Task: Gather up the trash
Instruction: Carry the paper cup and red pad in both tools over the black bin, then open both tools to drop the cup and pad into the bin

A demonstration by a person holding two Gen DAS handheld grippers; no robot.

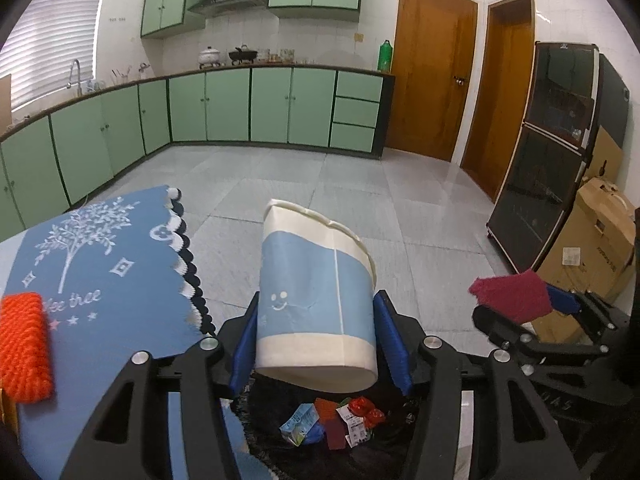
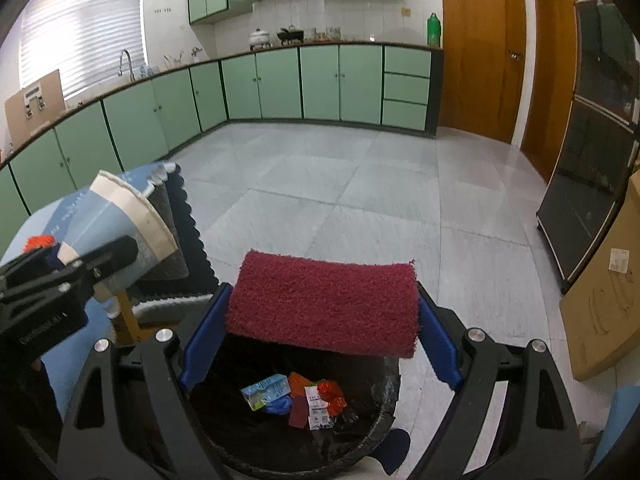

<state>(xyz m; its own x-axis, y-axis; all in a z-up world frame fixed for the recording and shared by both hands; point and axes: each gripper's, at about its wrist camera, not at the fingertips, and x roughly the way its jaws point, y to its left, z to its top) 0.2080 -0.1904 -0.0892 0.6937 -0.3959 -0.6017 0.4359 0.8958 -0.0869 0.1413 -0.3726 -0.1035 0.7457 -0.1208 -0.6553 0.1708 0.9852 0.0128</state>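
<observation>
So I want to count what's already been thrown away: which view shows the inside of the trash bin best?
The right wrist view: the trash bin shows its rim and its black-lined inside, with cartons and wrappers, below the red scouring pad. In the left wrist view the paper cup and the left gripper cover most of it.

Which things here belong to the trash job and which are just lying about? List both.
Part of the job:
- paper cup in the left gripper
- dark red scrub pad in the right gripper
- black bin with scraps inside

Just lying about:
- orange knitted piece
- blue tablecloth
- cardboard box
- green bottle
</observation>
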